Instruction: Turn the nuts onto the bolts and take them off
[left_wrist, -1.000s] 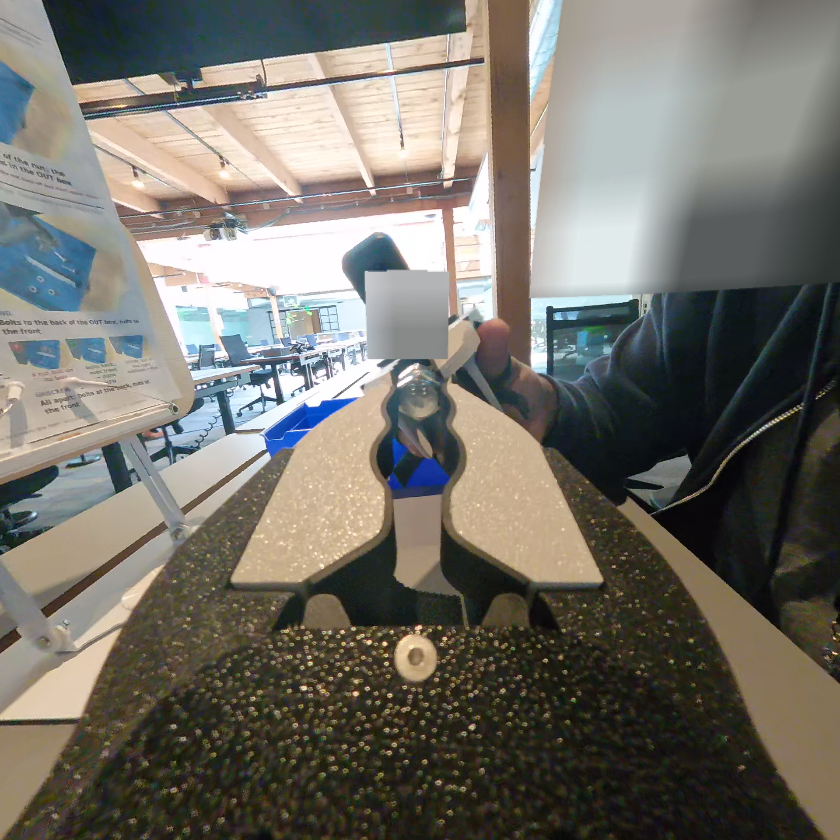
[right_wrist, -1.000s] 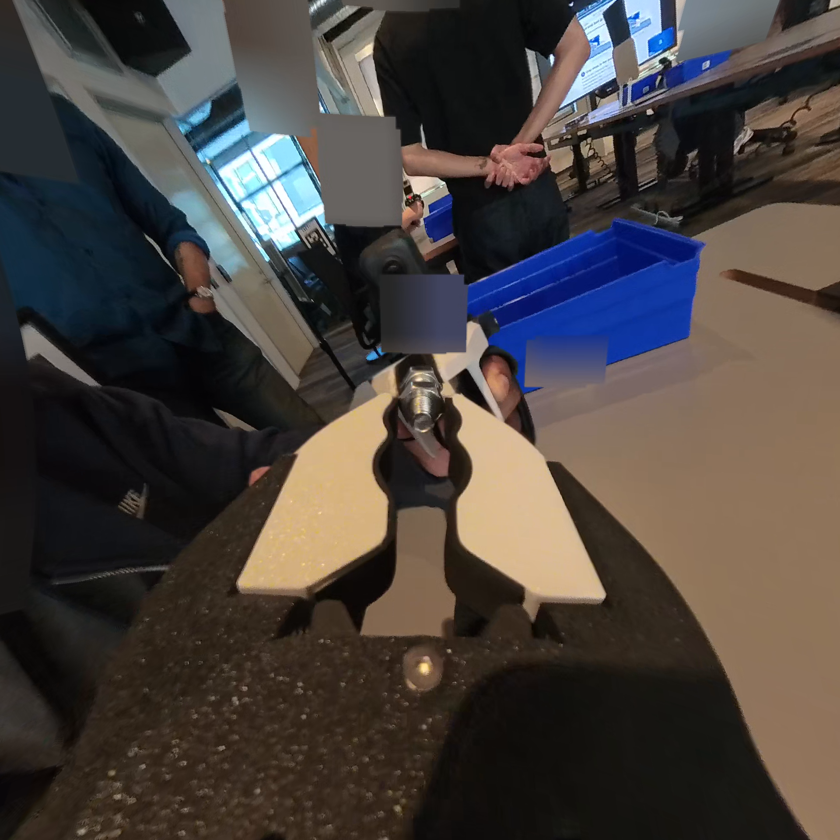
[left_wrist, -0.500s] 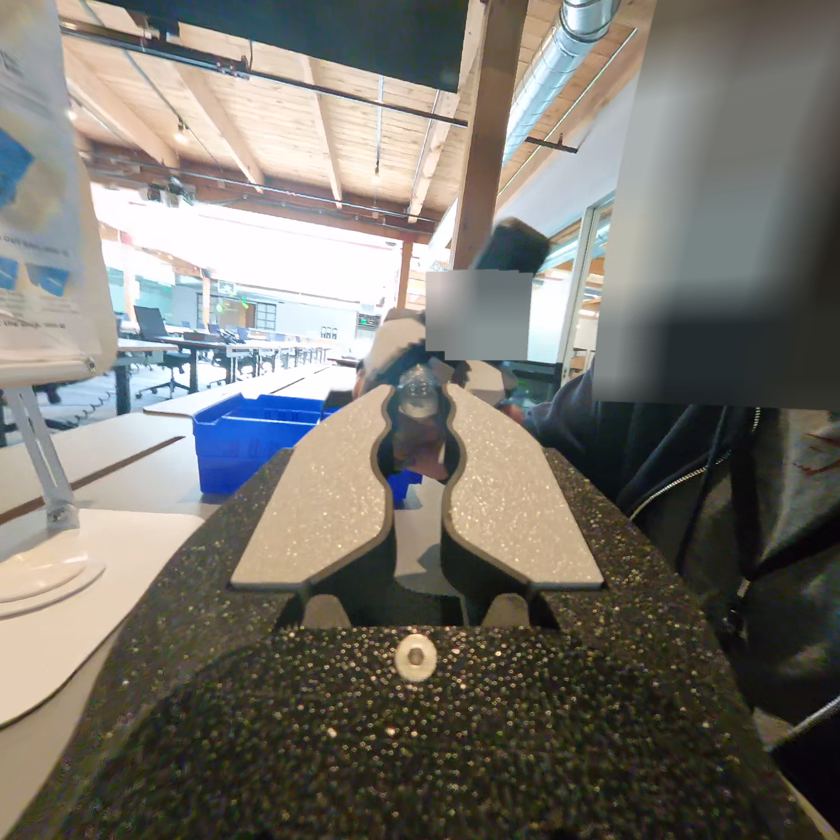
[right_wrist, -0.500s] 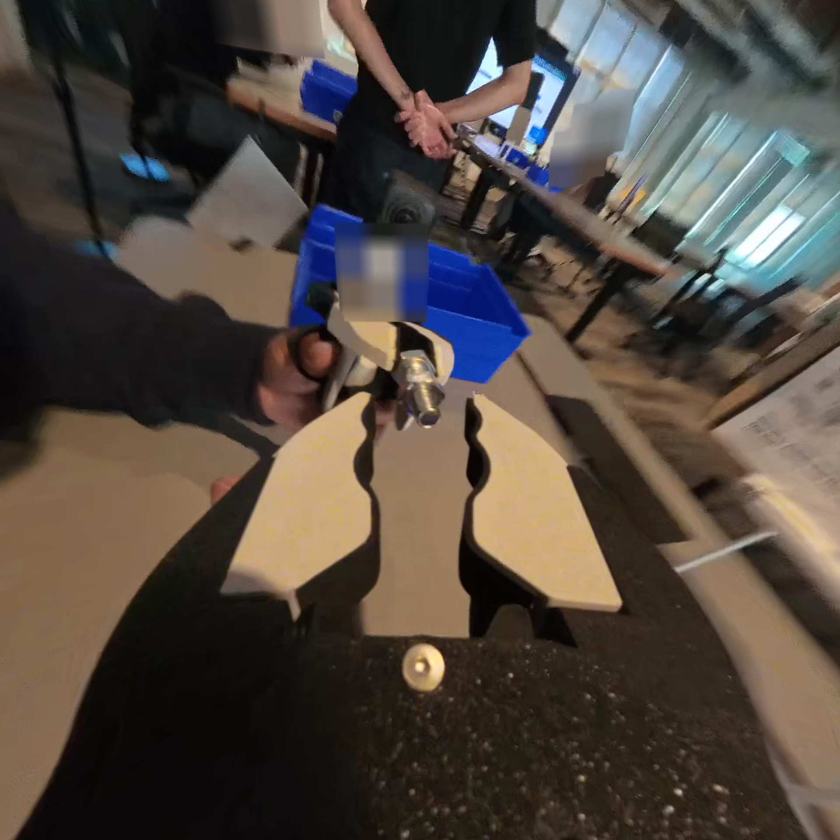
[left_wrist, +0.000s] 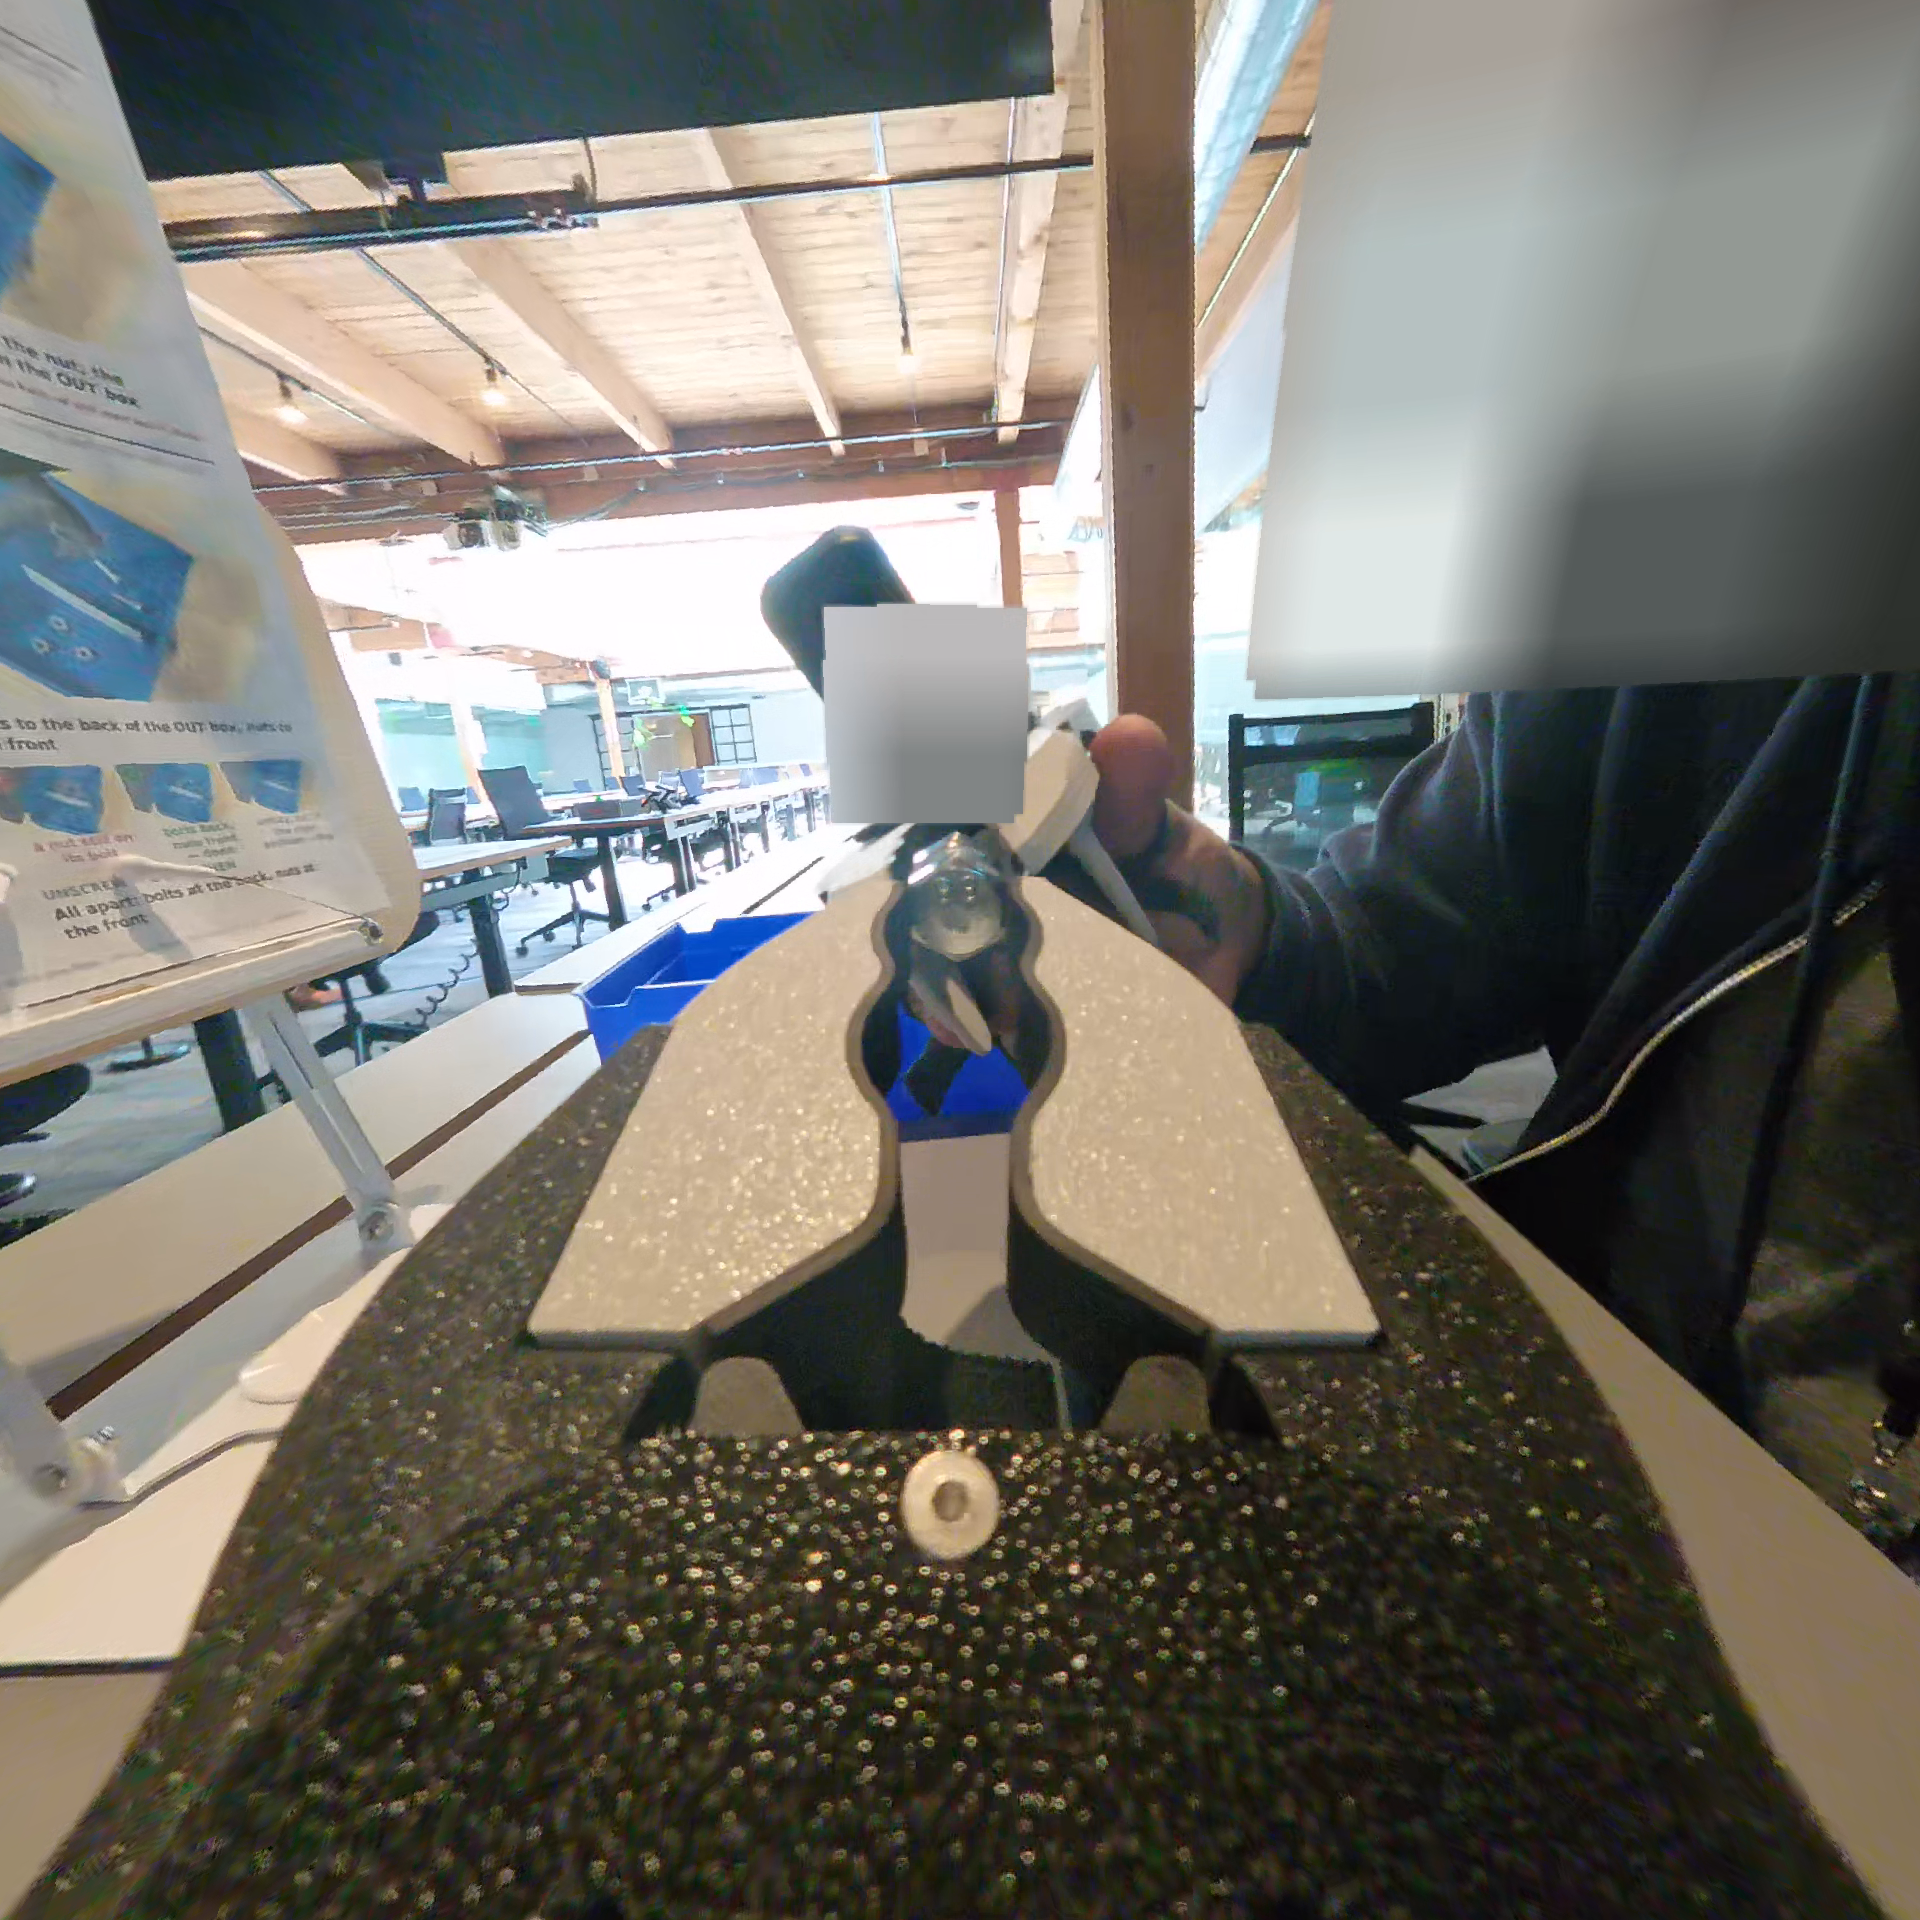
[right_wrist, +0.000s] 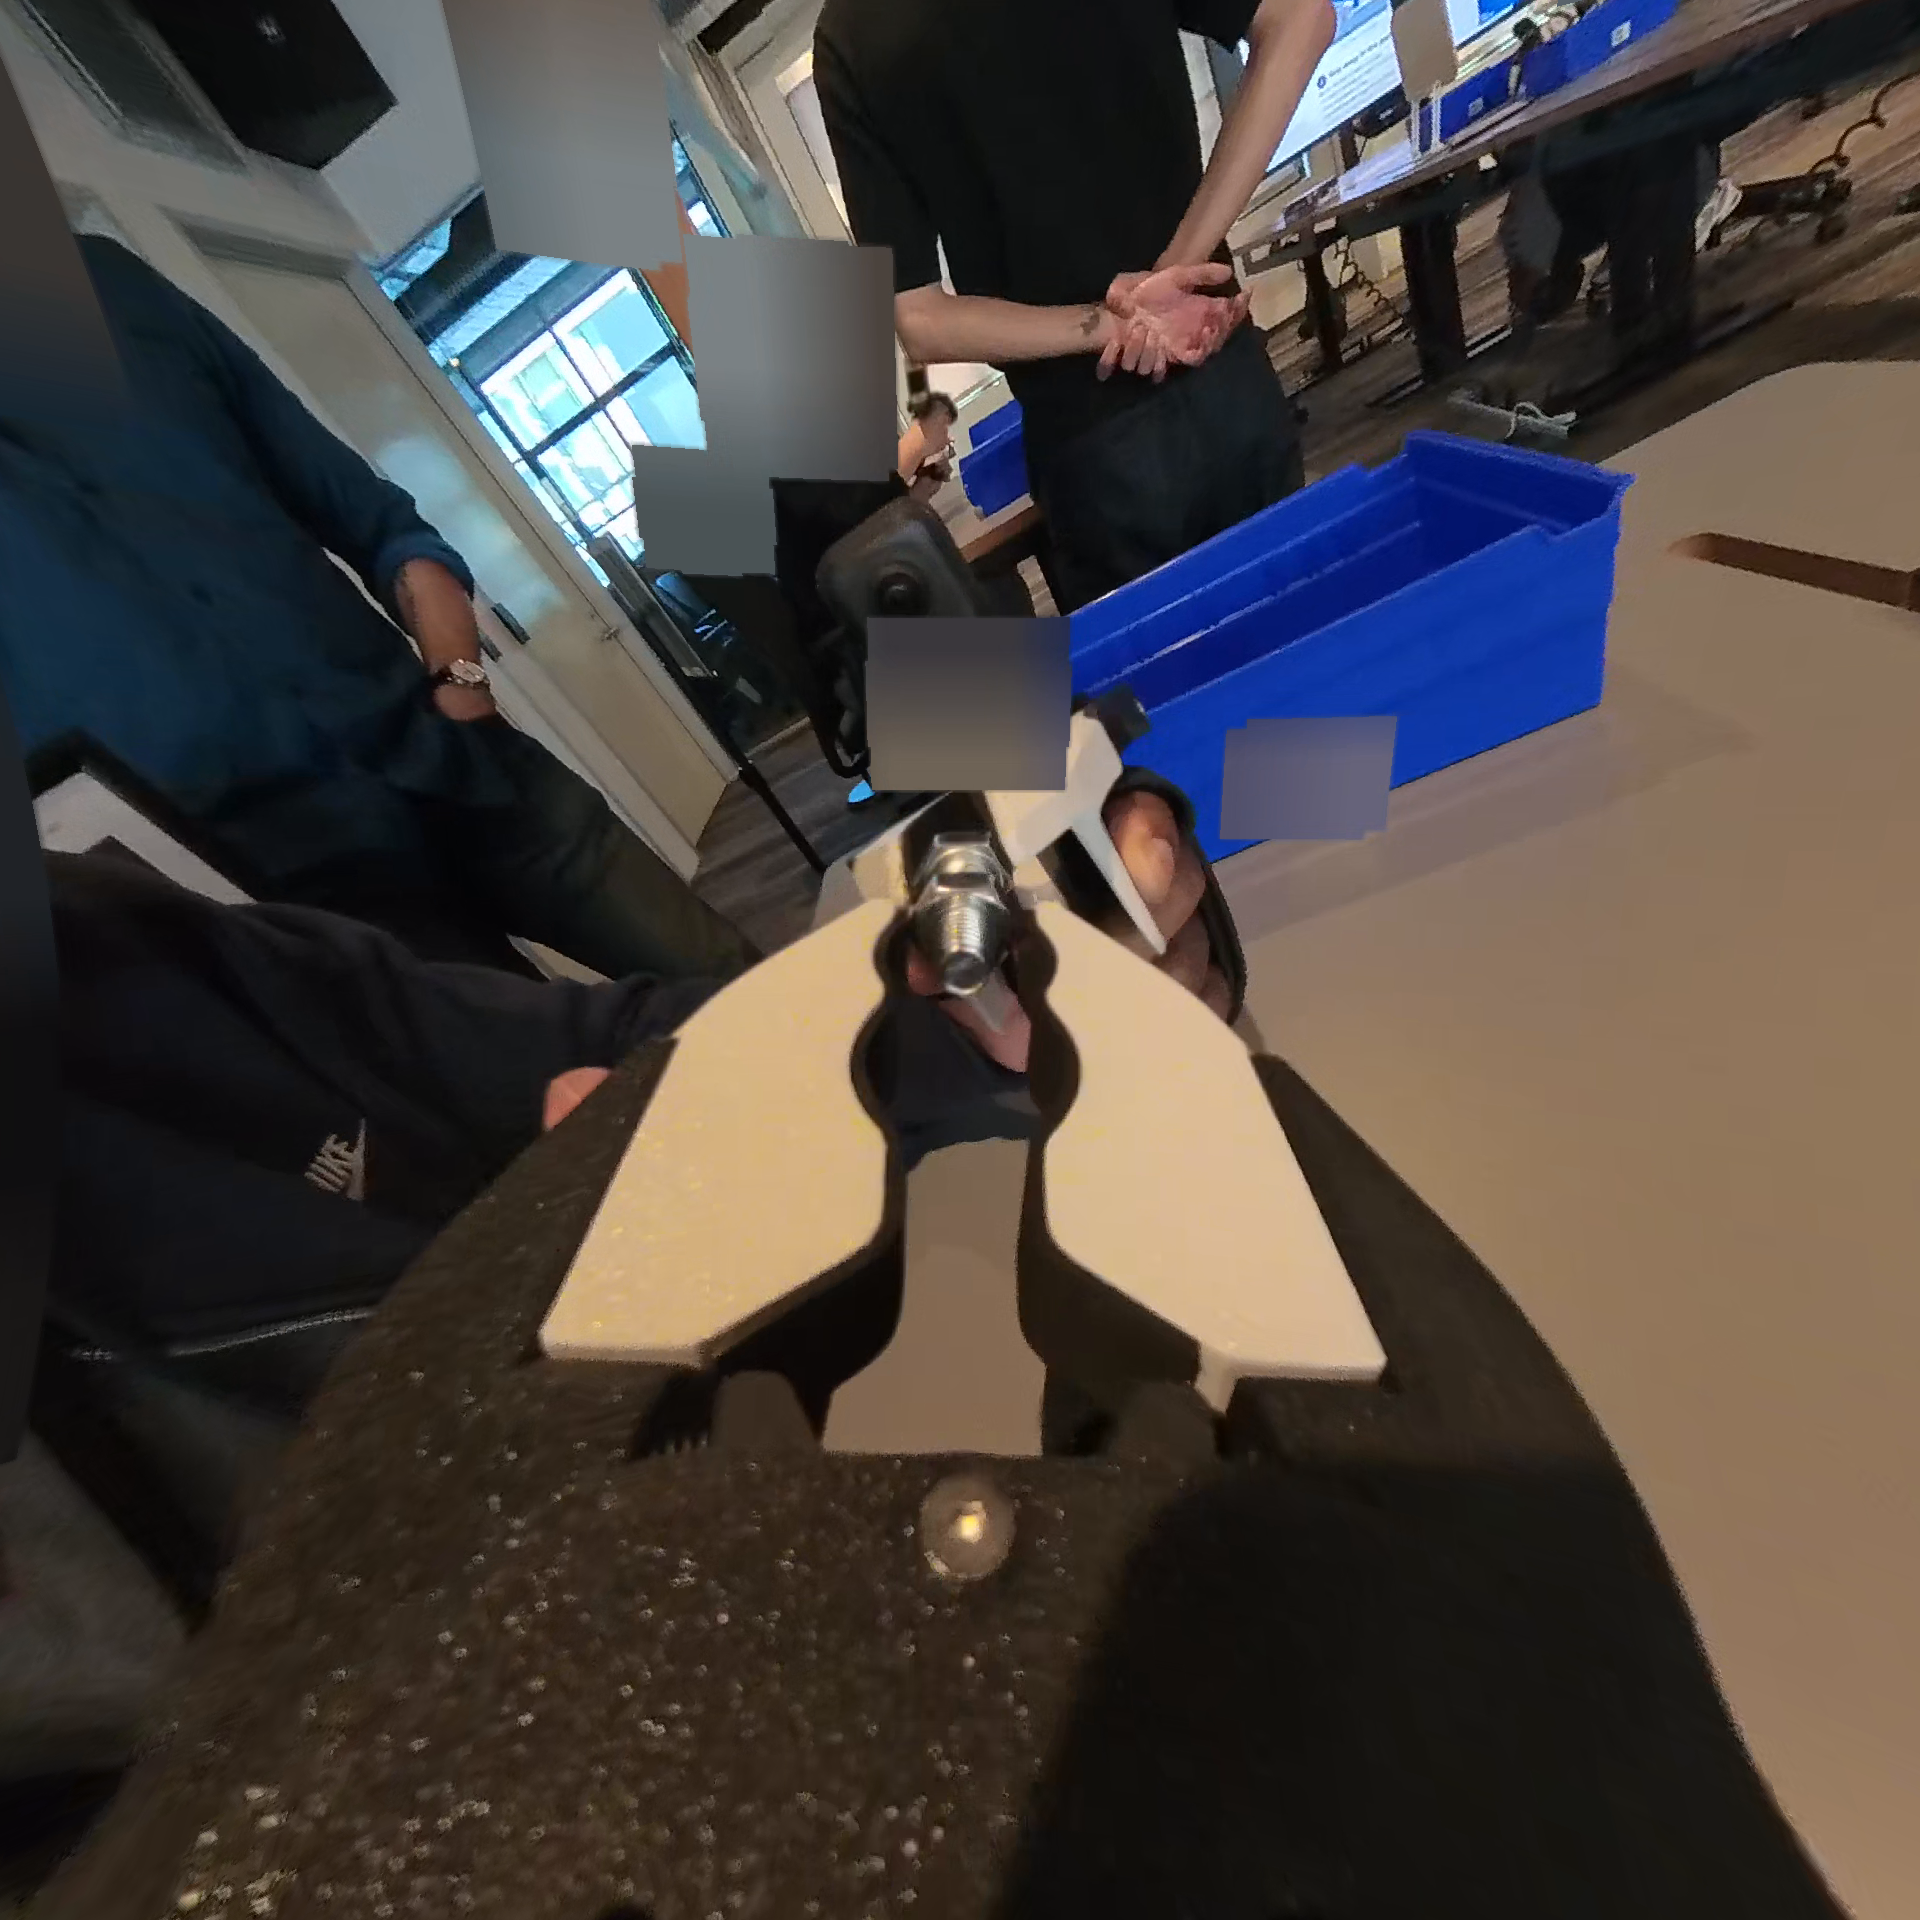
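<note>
A silver bolt is held in the air between my two grippers. In the left wrist view my left gripper (left_wrist: 954, 906) is shut on the bolt (left_wrist: 951, 920), whose rounded head faces the camera. In the right wrist view the bolt's threaded end (right_wrist: 964, 940) points at the camera, with a silver hex nut (right_wrist: 958, 868) on it. My right gripper (right_wrist: 961, 914) is closed around the nut, tips at its sides. The left gripper's white fingers (right_wrist: 1086, 821) show behind the nut, and the right gripper's fingers (left_wrist: 1060, 795) show beyond the bolt head.
A blue bin (right_wrist: 1455, 623) stands on the grey table (right_wrist: 1558, 1143) and also shows in the left wrist view (left_wrist: 665, 982). An instruction sheet on a white stand (left_wrist: 156, 727) is at the left. People (right_wrist: 1091, 312) stand beyond the table's edge.
Half a second ago my right gripper was open and swung away from the bolt. Now it is back in line and closed on the nut. My left gripper has kept the bolt.
</note>
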